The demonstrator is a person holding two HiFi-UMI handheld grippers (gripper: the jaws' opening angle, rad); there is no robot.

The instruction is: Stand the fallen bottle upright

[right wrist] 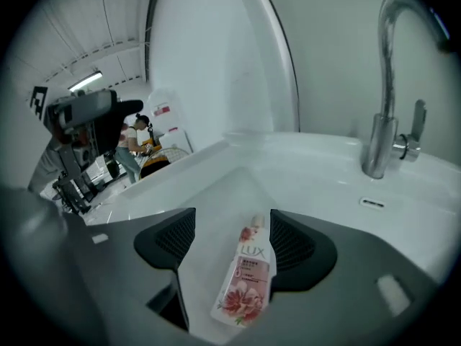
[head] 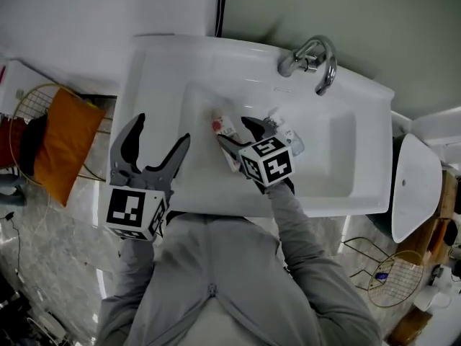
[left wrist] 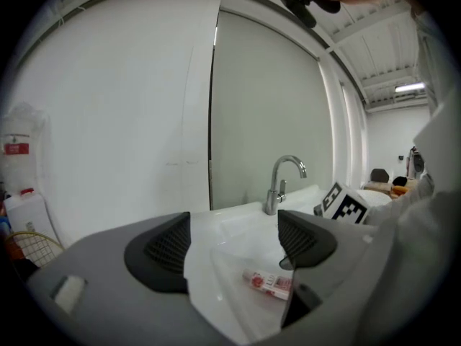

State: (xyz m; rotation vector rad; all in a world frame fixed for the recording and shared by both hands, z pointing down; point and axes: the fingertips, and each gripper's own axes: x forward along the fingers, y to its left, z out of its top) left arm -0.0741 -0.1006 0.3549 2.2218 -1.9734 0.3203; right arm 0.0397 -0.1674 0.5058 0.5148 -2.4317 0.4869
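Observation:
A pink-and-white bottle (head: 225, 137) lies on its side in the white sink basin (head: 328, 157), its cap pointing to the far left. In the right gripper view the bottle (right wrist: 248, 276) shows a flowered label and lies lengthwise between the two jaws, lower than the pads. My right gripper (head: 235, 130) hangs over it, open, with no pad pressing on it. The left gripper (head: 160, 132) hovers over the sink's left rim, open and empty. From the left gripper view the bottle (left wrist: 268, 283) shows down in the basin, beyond the gripper (left wrist: 234, 240).
A chrome faucet (head: 313, 60) stands at the sink's far right. A small clear object (head: 288, 139) lies in the basin right of the bottle. An orange cloth (head: 61, 139) in a wire basket is on the floor at left. A white rounded fixture (head: 416, 186) stands right of the sink.

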